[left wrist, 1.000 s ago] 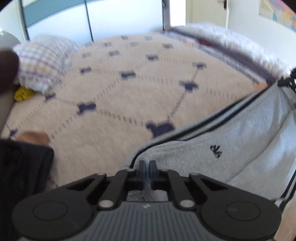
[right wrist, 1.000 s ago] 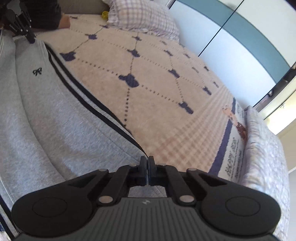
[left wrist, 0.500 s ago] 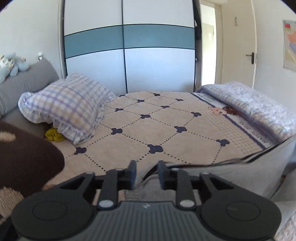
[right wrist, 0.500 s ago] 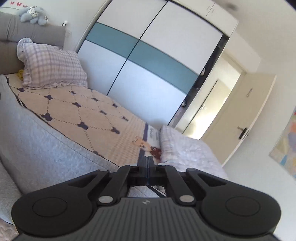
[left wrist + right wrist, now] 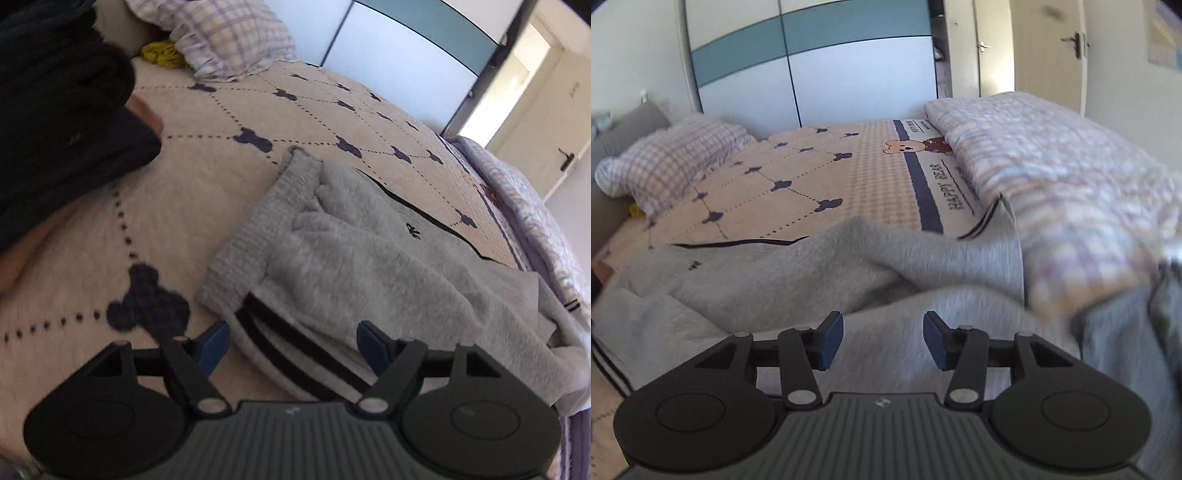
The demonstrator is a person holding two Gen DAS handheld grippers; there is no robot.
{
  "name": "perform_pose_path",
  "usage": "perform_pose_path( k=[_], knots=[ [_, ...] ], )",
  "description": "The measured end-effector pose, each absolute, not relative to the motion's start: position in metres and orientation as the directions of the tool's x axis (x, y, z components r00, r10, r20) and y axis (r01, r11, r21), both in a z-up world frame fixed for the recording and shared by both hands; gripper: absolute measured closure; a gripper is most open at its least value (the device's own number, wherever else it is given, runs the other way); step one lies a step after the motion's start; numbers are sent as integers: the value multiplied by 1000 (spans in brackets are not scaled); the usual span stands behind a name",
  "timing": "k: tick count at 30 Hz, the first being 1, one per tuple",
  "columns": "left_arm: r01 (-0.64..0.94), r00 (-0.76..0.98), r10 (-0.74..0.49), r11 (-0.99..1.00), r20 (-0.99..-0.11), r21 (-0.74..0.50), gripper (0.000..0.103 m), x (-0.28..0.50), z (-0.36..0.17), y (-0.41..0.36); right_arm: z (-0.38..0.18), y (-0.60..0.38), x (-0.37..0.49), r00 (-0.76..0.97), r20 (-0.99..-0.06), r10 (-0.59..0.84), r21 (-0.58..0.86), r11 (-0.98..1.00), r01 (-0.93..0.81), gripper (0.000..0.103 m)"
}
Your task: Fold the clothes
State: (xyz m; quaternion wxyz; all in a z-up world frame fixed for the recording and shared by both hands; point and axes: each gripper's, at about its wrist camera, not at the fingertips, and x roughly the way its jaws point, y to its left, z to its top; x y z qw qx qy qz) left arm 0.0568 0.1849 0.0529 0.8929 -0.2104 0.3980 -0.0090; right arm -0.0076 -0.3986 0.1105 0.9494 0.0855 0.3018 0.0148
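Note:
Grey sweatpants [image 5: 369,251] with black side stripes and a small bow mark lie on the beige bedspread [image 5: 207,177], the ribbed waistband toward the pillow. My left gripper [image 5: 291,341] hovers over the striped near edge; its jaws are opening, with cloth lying under and between them but the blue pads [image 5: 214,343] not pressing it. In the right wrist view the sweatpants [image 5: 820,273] lie rumpled, one end reaching a folded quilt. My right gripper [image 5: 882,339] is just above the grey cloth, its jaws opening too, the pads [image 5: 831,338] clear of the fabric.
A checked pillow [image 5: 229,40] and a yellow item [image 5: 162,53] lie at the head of the bed. A person's dark sleeve [image 5: 59,122] fills the left. A folded lilac quilt [image 5: 1052,177] lies at the right. A wardrobe [image 5: 820,70] and doors [image 5: 1049,48] stand behind.
Both grippers were shut on the sweatpants' edge and held it up; now both have let go and stand open, and the garment lies spread on the bed. Both wrists rolled.

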Motion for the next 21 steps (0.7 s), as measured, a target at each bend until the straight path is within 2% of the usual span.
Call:
perform_pose_path(
  k=[2,6,8,9,10,11,12,13,14,15,16,19,21],
  knots=[
    [-196,703,-194,872,-684,-448,22,44,49,187,98,-403,-44,831,-544,121,289,956,51,42],
    [-227,737,-154,861,-658,-456,24,55,38,182,54,-430,-60,813,-575,92,389,905,172,41],
    [-267,724,-139,847,-675,-460,28,68,26,179,34,-449,-47,812,-580,62,447,858,254,44],
    [-283,726,-132,837,-674,-469,30,73,21,178,27,-454,-38,823,-565,64,489,829,271,54],
    [-282,735,-137,829,-664,-482,44,77,21,178,20,-460,-30,833,-550,66,529,799,286,52],
    [-280,744,-141,822,-654,-496,71,80,20,178,16,-462,-21,845,-528,86,575,768,281,51],
    [-281,751,-148,810,-643,-514,82,84,21,179,16,-462,-10,852,-513,105,606,747,273,53],
    [-296,754,-172,772,-634,-562,92,86,26,184,17,-460,1,855,-504,119,629,730,268,74],
    [-303,761,-183,748,-623,-590,93,88,36,187,28,-456,10,863,-494,109,623,736,264,93],
    [-278,786,-175,757,-593,-592,94,89,55,188,44,-450,17,872,-482,87,604,753,259,102],
    [-253,810,-169,763,-562,-595,95,90,74,188,60,-444,23,880,-470,66,585,770,255,102],
    [-173,869,-191,748,-457,-641,95,87,136,195,136,-432,24,945,-323,39,527,837,145,102],
    [-138,876,-227,727,-426,-672,95,85,168,197,188,-430,22,967,-253,25,481,871,103,102]
  ],
)
